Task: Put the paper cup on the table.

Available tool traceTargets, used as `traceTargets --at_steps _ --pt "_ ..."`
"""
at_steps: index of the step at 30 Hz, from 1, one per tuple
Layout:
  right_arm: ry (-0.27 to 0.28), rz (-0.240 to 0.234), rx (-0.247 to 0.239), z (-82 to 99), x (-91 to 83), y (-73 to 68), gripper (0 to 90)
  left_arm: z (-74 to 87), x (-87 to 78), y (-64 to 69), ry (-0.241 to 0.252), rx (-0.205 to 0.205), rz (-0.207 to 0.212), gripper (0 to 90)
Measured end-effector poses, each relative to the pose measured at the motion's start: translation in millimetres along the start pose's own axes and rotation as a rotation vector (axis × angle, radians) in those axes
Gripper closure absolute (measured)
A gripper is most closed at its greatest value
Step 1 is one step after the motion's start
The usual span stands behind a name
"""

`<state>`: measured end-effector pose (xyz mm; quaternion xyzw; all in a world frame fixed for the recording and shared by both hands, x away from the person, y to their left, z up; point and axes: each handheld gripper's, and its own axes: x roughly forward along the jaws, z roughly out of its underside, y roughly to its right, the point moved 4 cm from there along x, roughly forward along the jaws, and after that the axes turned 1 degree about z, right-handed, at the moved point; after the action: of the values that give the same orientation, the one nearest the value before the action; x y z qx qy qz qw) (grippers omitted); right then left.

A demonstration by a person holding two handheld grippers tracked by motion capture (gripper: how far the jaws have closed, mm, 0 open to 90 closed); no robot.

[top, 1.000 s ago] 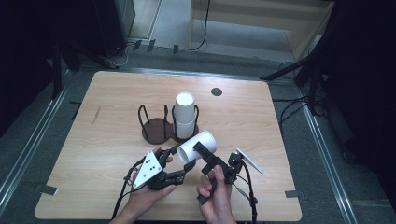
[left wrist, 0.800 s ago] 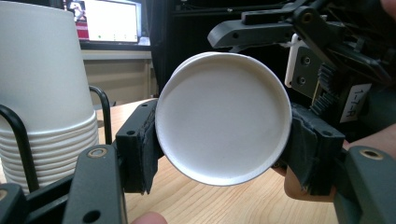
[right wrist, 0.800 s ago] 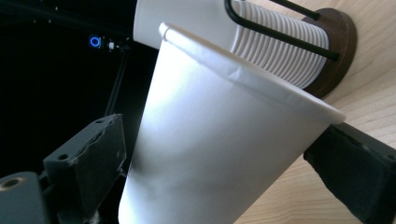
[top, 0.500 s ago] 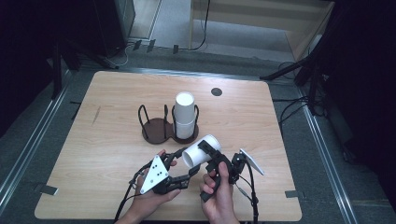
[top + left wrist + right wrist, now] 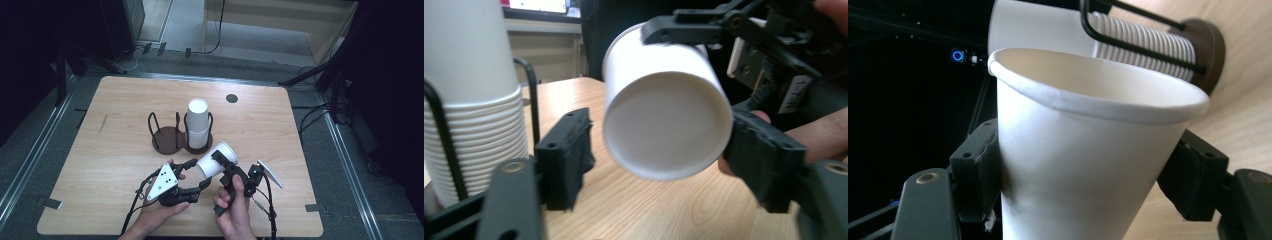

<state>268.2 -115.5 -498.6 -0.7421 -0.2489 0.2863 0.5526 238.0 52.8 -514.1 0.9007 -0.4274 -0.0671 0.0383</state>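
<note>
Wooden table (image 5: 115,150); right hand-held gripper (image 5: 226,165) clamps white cup (image 5: 216,159).

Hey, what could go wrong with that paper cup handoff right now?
The right gripper has just closed its jaws on the thin-walled paper cup, so it may dent. The left gripper has just been opening, its jaws still flanking the cup's base; pulling away could snag it. The cup stack stands close behind.
</note>
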Motion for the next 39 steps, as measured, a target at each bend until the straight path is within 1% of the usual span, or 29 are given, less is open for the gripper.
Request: traceTargets --at_steps 1,2,4,5,6,7,8,9,10,11,13,15,16,18,21,22,23,24,25,26,27,28,29,32,34,35,37,38,39 --pt "0.008 -0.002 -0.019 -0.8 -0.5 -0.7 26.9 -0.5 -0.1 -0.9 -0.017 -0.01 -0.001 20.6" --pt "0.016 -0.001 -0.038 -1.7 -1.1 -1.4 27.0 -0.8 -0.2 -2.1 -0.049 -0.026 0.007 14.6" --pt "0.033 0.006 -0.066 -4.5 -2.5 -2.0 27.0 -1.6 -0.5 -3.3 -0.075 -0.062 0.022 8.0" --pt "0.048 0.015 -0.086 -6.6 -3.2 -2.2 27.2 -1.8 -0.8 -4.4 -0.09 -0.073 0.02 3.5" --pt "0.048 0.015 -0.086 -6.6 -3.2 -2.2 27.2 -1.8 -0.8 -4.4 -0.09 -0.073 0.02 0.8" --pt "0.075 0.032 -0.126 -11.1 -5.0 -2.5 27.2 -2.1 -2.0 -5.8 -0.119 -0.073 0.021 0.0" --pt "0.09 0.042 -0.154 -13.6 -6.1 -2.1 27.2 -2.2 -3.0 -6.2 -0.129 -0.067 0.021 0.0" --pt "0.106 0.051 -0.179 -16.1 -7.1 -2.2 27.2 -2.5 -4.1 -6.4 -0.137 -0.07 0.02 0.0" --pt "0.106 0.051 -0.179 -16.1 -7.1 -2.2 27.2 -2.5 -4.1 -6.4 -0.137 -0.07 0.02 0.0" --pt "0.118 0.066 -0.202 -18.0 -8.0 -2.6 27.2 -3.0 -6.0 -7.5 -0.147 -0.068 0.021 0.0" --pt "0.163 0.108 -0.298 -23.3 -10.0 -3.3 27.2 -4.3 -9.9 -10.5 -0.153 -0.075 0.014 0.0" --pt "0.186 0.125 -0.345 -26.2 -10.5 -3.1 27.3 -5.2 -13.3 -14.0 -0.158 -0.082 0.009 0.0" --pt "0.186 0.125 -0.345 -26.2 -10.5 -3.1 27.3 -5.2 -13.3 -14.0 -0.158 -0.082 0.009 0.0" --pt "0.191 0.141 -0.38 -27.7 -10.6 -3.5 27.3 -5.9 -16.6 -18.4 -0.162 -0.083 0.0 0.0" --pt "0.217 0.165 -0.465 -29.8 -10.3 -3.9 27.2 -8.0 -24.4 -26.6 -0.169 -0.082 -0.023 0.0" --pt "0.217 0.165 -0.465 -29.8 -10.3 -3.9 27.2 -8.0 -24.4 -26.6 -0.169 -0.082 -0.023 0.0" --pt "0.232 0.177 -0.507 -30.8 -10.3 -5.0 27.2 -9.6 -28.4 -30.0 -0.164 -0.085 -0.032 0.0" --pt "0.237 0.185 -0.533 -31.3 -10.5 -5.2 27.2 -10.4 -30.5 -31.6 -0.165 -0.082 -0.034 0.0" --pt "0.245 0.188 -0.552 -31.7 -10.5 -6.1 27.2 -11.0 -32.3 -33.3 -0.166 -0.081 -0.039 0.0" --pt "0.245 0.188 -0.552 -31.7 -10.5 -6.1 27.2 -11.0 -32.3 -33.3 -0.166 -0.081 -0.039 0.0" --pt "0.256 0.207 -0.607 -32.9 -10.7 -7.1 27.1 -12.5 -36.5 -37.7 -0.166 -0.079 -0.051 0.0" --pt "0.256 0.207 -0.607 -32.9 -10.7 -7.1 27.1 -12.5 -36.5 -37.7 -0.166 -0.079 -0.051 0.0" --pt "0.267 0.222 -0.652 -33.7 -10.9 -7.4 27.1 -13.3 -40.2 -41.2 -0.165 -0.083 -0.059 0.0" --pt "0.275 0.251 -0.697 -34.8 -10.4 -6.2 27.1 -13.8 -44.5 -45.5 -0.166 -0.09 -0.069 0.0" --pt "0.284 0.265 -0.723 -35.3 -9.3 -4.8 27.0 -13.9 -52.7 -51.7 -0.164 -0.105 -0.085 0.0" --pt "0.284 0.265 -0.723 -35.3 -9.3 -4.8 27.0 -13.9 -52.7 -51.7 -0.164 -0.105 -0.085 0.0" --pt "0.272 0.274 -0.749 -35.9 -7.8 -2.6 26.9 -12.7 -62.1 -57.5 -0.167 -0.099 -0.096 0.0" --pt "0.272 0.274 -0.749 -35.9 -7.8 -2.6 26.9 -12.7 -62.1 -57.5 -0.167 -0.099 -0.096 0.0" --pt "0.27 0.276 -0.772 -35.9 -6.8 -1.8 27.0 -11.1 -68.5 -62.6 -0.168 -0.1 -0.099 0.0"
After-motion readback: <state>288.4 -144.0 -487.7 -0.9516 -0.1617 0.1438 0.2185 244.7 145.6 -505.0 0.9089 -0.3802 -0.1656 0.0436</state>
